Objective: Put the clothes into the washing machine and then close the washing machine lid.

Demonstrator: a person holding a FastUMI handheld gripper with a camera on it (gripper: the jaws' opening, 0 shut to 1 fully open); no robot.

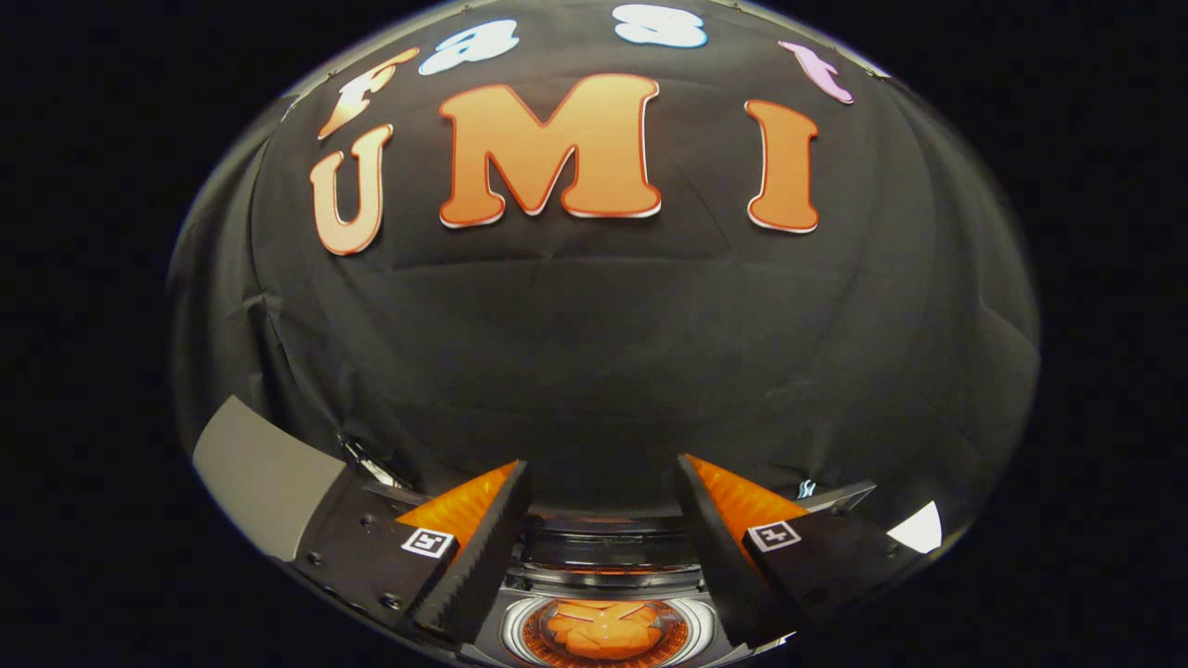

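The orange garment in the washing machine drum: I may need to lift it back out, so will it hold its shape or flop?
The orange garment lies crumpled in the round drum, so probably floppy and light. Its folds suggest the open gripper could pinch it easily.

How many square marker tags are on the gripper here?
2: one tag on the left finger, one tag on the right finger of the open gripper. Others may be hidden.
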